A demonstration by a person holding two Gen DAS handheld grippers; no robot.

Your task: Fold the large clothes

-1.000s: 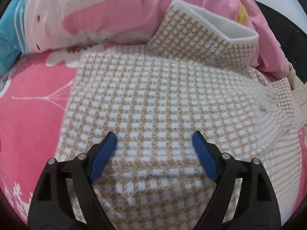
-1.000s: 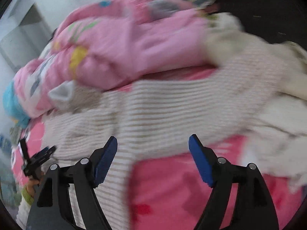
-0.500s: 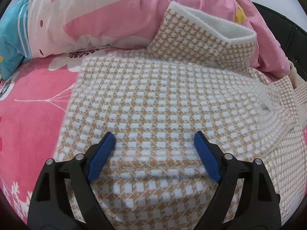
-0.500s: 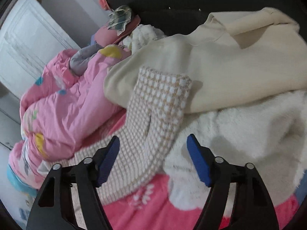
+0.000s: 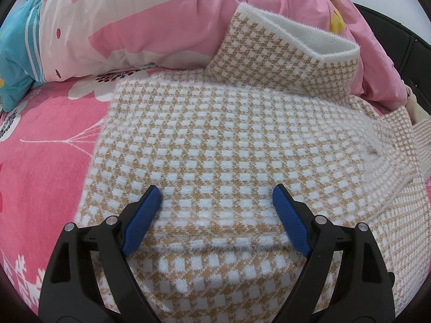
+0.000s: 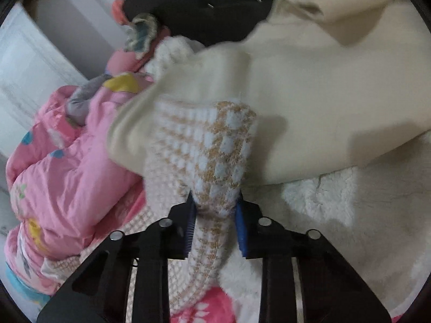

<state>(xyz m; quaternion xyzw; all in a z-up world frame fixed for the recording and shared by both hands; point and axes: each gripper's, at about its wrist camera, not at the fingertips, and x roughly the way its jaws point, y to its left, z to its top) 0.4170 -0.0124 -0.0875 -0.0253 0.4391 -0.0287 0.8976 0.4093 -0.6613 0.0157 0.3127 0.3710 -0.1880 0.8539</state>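
Bright, even, soft light in the left wrist view; sharp focus, a faint shadow under the folded edge of the checked sweater (image 5: 215,145). Dimmer, motion-blurred in the right wrist view, smeared across the cream garment (image 6: 309,102). Strong fisheye bending, black corners in both.

sweater (image 5: 215,140) lay flat on bedsheet (image 5: 48,161), quilt (image 5: 150,21) behind it, sleeve (image 6: 215,161) over cream garment (image 6: 323,94), fleece (image 6: 323,202) underneath
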